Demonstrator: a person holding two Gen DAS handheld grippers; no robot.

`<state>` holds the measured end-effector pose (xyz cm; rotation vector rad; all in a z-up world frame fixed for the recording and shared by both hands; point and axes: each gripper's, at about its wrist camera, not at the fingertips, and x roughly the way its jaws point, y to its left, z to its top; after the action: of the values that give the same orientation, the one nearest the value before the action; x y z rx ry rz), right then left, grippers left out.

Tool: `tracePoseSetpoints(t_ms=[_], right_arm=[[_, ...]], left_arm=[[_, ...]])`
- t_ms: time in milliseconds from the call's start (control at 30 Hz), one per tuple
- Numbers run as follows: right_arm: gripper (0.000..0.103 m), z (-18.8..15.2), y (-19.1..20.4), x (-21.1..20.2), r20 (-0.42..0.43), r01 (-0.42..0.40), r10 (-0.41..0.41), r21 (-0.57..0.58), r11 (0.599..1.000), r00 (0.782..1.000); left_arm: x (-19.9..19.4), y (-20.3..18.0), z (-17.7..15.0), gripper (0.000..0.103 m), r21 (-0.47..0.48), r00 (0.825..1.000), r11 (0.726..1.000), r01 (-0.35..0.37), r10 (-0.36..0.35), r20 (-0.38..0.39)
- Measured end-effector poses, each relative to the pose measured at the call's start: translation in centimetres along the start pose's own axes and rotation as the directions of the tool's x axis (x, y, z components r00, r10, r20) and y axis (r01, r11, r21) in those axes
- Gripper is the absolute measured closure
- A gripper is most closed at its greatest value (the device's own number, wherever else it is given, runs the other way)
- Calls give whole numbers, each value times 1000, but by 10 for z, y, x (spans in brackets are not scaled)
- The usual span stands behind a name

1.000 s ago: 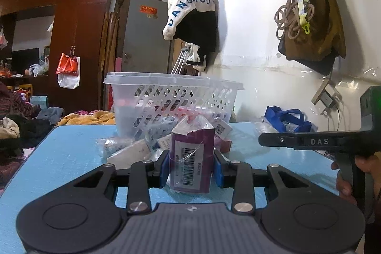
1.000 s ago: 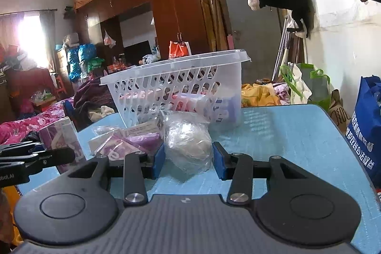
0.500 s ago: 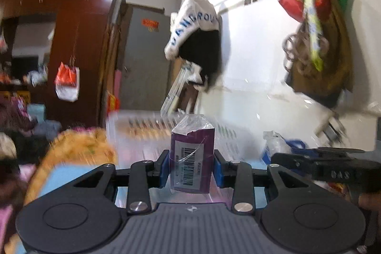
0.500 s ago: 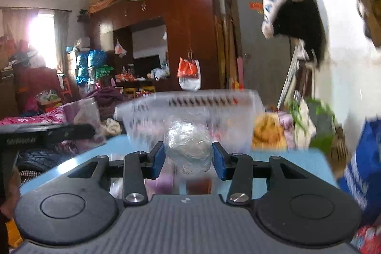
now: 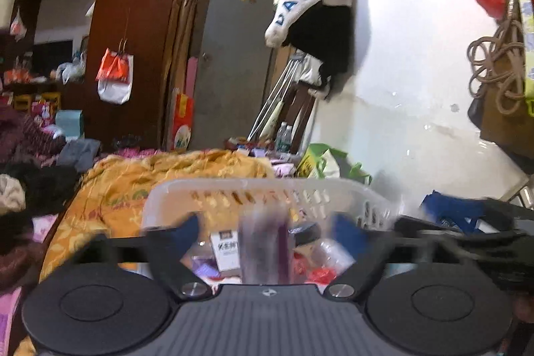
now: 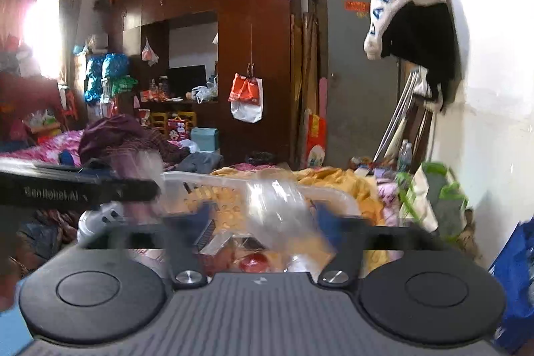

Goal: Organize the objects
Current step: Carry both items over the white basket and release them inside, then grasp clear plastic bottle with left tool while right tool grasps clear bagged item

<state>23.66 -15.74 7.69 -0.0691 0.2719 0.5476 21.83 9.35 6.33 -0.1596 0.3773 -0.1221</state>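
Two grippers hang above one white slotted basket [image 5: 267, 189], each with its jaws spread wide and a packet loose in the gap. Both sets of jaws have just been opening.

From the left wrist view, going left to right: an orange patterned blanket [image 5: 160, 175] lies beyond the basket's left corner. The left gripper [image 5: 267, 231] has its blue-padded fingers [image 5: 188, 229] standing clear of the purple packet [image 5: 265, 247], which shows upright and blurred between them, touching neither pad, over the basket's inside. Just left of the packet, in the basket, lies a white box [image 5: 228, 251] with dark lettering; red wrappers [image 5: 317, 272] lie to its right. Further right the other gripper shows as a dark smear at the basket's right end.

From the right wrist view, again left to right: the left gripper's black body [image 6: 76, 192] crosses the left edge, with the purple packet [image 6: 137, 169] blurred beside its tip. The basket rim [image 6: 213, 181] runs behind. The right gripper [image 6: 263, 219] holds its fingers [image 6: 203, 216] apart, and the clear plastic bag [image 6: 280, 216] sits blurred between them, free of both pads, above the basket's jumble of red and white items. A green bag [image 6: 434, 199] leans against the wall on the right.
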Motion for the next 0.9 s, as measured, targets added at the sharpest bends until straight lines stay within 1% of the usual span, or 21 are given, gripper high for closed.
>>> tracePoseSetpoints(t_ms=[33,67,133,167,200,267,333,400,467,533,600,633,700,767,833,900], right_arm=[[0,-4,1,-12,20,8,-8,0,1000,1000],[0,-9,1,-22,34,-3,3,-4,1000,999],[0,-24,-1,-44,63,-59,59,-9,998,996],[0,-33,-1,-52,57,-81,81,-6,997,995],[0,-41,-1,-55,36,-94,94,0,996,995],[0,-59,-2,-52,-33,-119,120,26,993,992],[0,-72,-1,-41,-123,-120,125,47,992,984],[0,-82,-2,-31,-165,-100,112,78,992,980],[0,-87,-3,-22,-194,-123,143,108,986,971],[0,-92,-4,-15,-215,-127,153,132,983,965],[0,-93,-5,-10,-238,-121,149,130,984,960],[0,-94,-3,-9,-241,-110,138,126,986,961],[0,-94,-6,-7,-238,-109,140,138,984,961],[0,-92,-9,-1,-252,-129,166,157,979,953],[0,-92,-10,2,-264,-131,169,157,979,950],[4,-93,-11,2,-262,-136,172,153,979,949]], left_arm=[[-4,3,-4,8,0,1000,1000,-1,1,4],[-13,8,-11,8,-8,1000,1000,-3,3,22],[-37,16,-23,8,-24,997,1000,8,-6,76],[-52,20,-33,8,-22,995,999,28,-26,99],[-61,23,-40,8,-18,995,999,33,-31,100],[-72,30,-59,8,-12,998,1000,8,-7,64],[-73,36,-73,8,-7,1000,1000,-12,12,16],[-69,43,-83,8,1,1000,1000,-20,21,-24],[-65,51,-87,8,4,998,999,-44,44,-43],[-53,61,-88,9,-3,994,998,-70,70,-86],[-39,72,-89,14,-26,988,997,-70,66,-142],[-34,76,-90,17,-40,986,997,-66,59,-156],[-28,82,-94,17,-48,981,996,-69,59,-183],[-21,82,-95,17,-52,976,997,-61,48,-214],[-16,81,-97,17,-50,973,998,-43,30,-229],[-14,78,-96,17,-46,972,997,-63,51,-229]])
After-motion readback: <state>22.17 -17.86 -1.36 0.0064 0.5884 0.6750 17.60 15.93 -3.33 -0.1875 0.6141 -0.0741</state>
